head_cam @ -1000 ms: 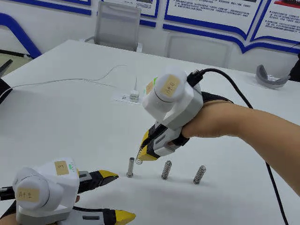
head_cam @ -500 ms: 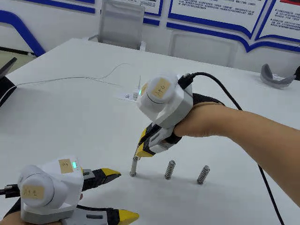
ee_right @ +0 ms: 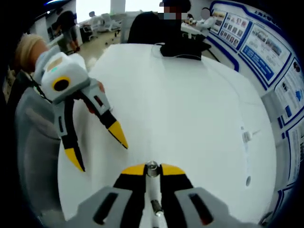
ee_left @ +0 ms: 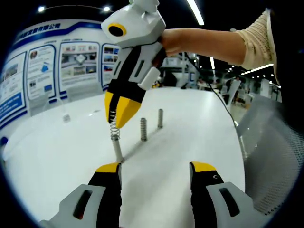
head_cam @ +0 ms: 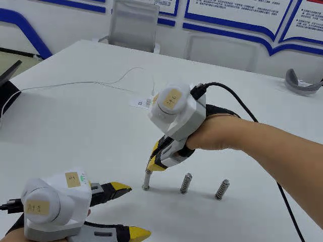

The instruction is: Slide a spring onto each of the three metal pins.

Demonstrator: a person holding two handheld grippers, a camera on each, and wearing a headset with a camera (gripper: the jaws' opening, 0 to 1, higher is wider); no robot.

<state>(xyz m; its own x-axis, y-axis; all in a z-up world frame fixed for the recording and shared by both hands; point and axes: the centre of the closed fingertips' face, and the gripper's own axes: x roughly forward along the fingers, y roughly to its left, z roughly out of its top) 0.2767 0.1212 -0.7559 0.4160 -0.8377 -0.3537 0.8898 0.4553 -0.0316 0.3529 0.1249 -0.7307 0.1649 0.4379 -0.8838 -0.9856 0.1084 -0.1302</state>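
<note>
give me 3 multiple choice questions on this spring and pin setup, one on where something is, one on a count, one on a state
1. In the head view, the right gripper has its tips above which pin?
A) the leftmost pin
B) the middle one
C) the rightmost one

2. How many pins stand apart from the grippers with a spring on them?
A) none
B) one
C) two

3. The left gripper is:
A) open
B) shut on a spring
C) shut on a pin

Answers:
1 A: its yellow tips hold a spring at that pin's top.
2 C: two sprung pins stand to the right.
3 A: a wide gap shows between its tips, with nothing in it.
</note>
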